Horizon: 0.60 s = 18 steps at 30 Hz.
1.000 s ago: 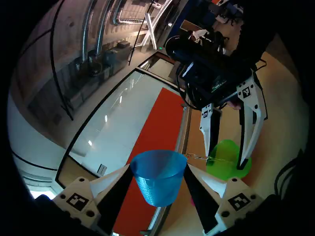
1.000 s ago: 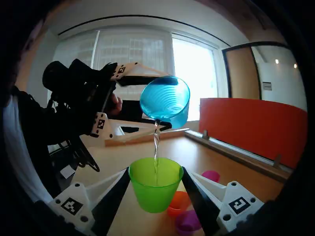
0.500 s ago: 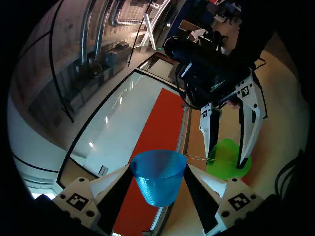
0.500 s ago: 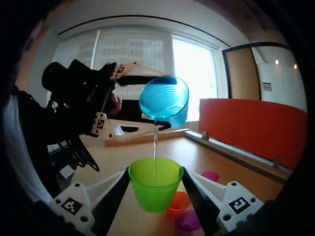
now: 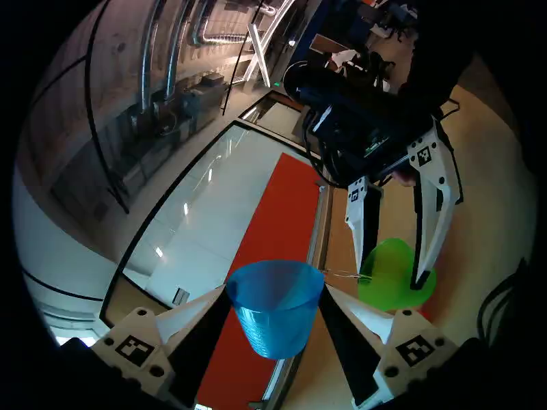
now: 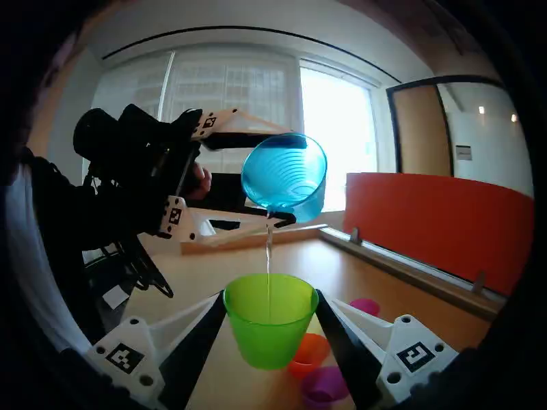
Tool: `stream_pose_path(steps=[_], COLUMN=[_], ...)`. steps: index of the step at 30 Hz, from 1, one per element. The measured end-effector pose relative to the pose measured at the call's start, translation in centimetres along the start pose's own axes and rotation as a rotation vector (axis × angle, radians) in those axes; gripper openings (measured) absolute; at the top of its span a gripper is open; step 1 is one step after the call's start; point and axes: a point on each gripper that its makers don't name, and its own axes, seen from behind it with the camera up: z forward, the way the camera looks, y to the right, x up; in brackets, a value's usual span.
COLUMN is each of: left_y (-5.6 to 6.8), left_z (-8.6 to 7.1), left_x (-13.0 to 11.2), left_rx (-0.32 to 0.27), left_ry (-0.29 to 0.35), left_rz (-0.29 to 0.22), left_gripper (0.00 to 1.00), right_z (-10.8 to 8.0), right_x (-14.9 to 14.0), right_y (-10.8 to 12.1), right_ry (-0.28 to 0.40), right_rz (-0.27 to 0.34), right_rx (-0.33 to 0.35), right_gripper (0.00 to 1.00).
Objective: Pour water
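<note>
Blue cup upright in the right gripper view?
No, the blue cup is tipped, a thin stream of water running from its lip into the green cup.

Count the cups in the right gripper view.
5: blue cup tilted in the left claw; green cup in the right claw; orange cup, purple cup, pink cup on the table. More may be hidden.

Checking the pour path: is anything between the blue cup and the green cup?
Nothing visible. The left gripper tilts the blue cup above the green cup in the right gripper; a thin water stream falls through open air between them.
</note>
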Motion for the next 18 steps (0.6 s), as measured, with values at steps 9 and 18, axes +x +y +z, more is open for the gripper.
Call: stream_pose_path(steps=[9, 18], left_y=[0.13, -0.04], left_z=[0.02, -0.1], left_x=[0.09, -0.01], left_rx=[-0.001, -0.001], left_ry=[0.002, 0.0], left_rz=[0.006, 0.016], left_gripper=[0.87, 0.87], right_z=[-0.12, -0.2], right_x=[0.16, 0.41], right_y=[0.07, -0.02], right_ry=[-0.001, -0.003], right_rz=[-0.004, -0.01], right_rx=[-0.002, -0.002], right_gripper=[0.93, 0.94])
